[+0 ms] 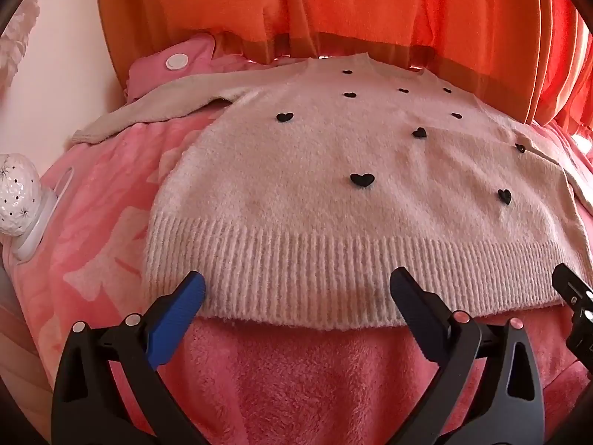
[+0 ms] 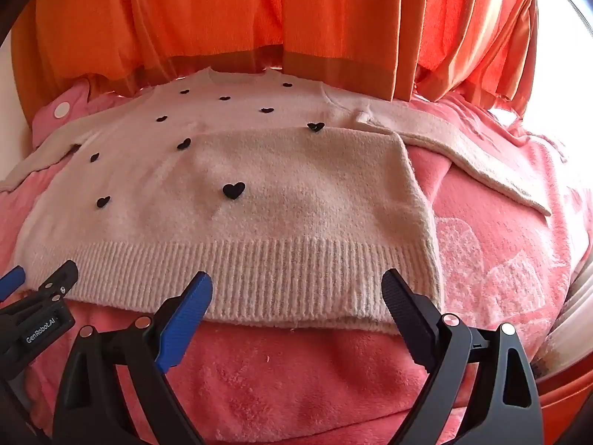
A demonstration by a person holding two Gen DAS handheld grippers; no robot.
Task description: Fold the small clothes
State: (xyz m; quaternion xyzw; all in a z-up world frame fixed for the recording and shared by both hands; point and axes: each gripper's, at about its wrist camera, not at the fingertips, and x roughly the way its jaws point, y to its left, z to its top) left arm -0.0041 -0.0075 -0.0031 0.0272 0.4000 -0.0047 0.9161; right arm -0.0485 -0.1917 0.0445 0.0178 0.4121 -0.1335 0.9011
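Hovering wide open, left gripper and right gripper (both empty) sit over ribbed hem of fuzzy cream sweater with black hearts, no grip.

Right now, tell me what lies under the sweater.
A pink blanket shows around the cream sweater and runs beneath it. Anything else under the sweater is covered.

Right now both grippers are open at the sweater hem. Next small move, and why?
Probably ease both down and close on the ribbed hem. The sweater lies flat on the pink blanket, sleeves out, nothing folded yet. The left gripper and the right gripper both stand open over the hem, gripping nothing, so pinching it looks like the first step.
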